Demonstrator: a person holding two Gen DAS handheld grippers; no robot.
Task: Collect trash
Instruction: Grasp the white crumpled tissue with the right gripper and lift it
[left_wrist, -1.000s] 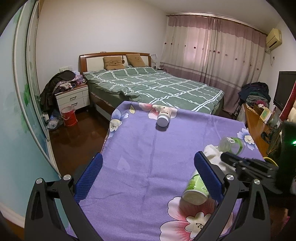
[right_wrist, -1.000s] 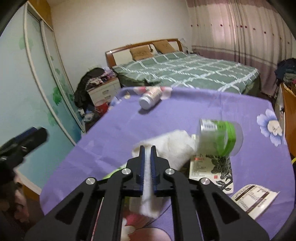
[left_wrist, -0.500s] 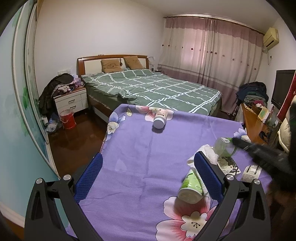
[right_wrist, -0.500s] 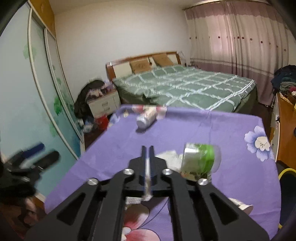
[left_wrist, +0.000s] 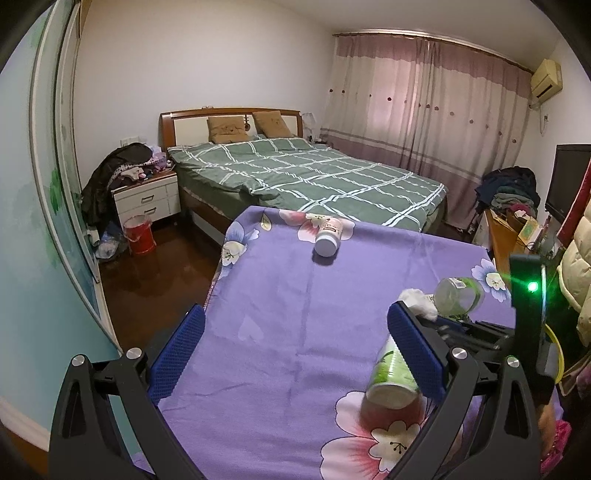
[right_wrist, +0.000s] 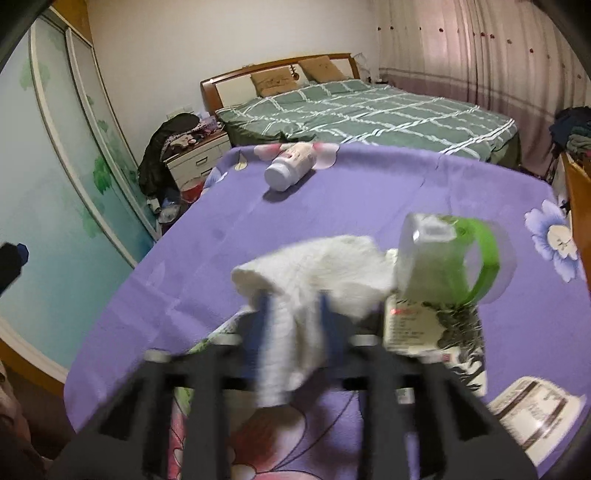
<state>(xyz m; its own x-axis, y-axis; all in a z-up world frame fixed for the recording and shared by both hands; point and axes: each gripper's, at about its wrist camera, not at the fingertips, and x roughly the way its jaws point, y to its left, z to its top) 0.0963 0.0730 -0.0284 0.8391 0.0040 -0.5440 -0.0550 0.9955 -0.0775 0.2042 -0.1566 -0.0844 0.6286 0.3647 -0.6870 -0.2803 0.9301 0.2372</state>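
My right gripper (right_wrist: 293, 317) smeared by motion blur; jaw gap unclear. Tissue (right_wrist: 314, 273) drapes over its fingers. Green cup (left_wrist: 393, 373) partly behind my left gripper's pad (left_wrist: 413, 347). Wrapper (right_wrist: 535, 410) cut by frame edge.

Wide bare cloth lay left of the white bottle (left_wrist: 328, 239) on the counter (left_wrist: 280, 332). Right of it, crowded: tissue (right_wrist: 325, 273), clear green-banded jar (right_wrist: 447, 264) and green cup (left_wrist: 392, 374) blocked passage, packets (right_wrist: 532, 410) beyond.
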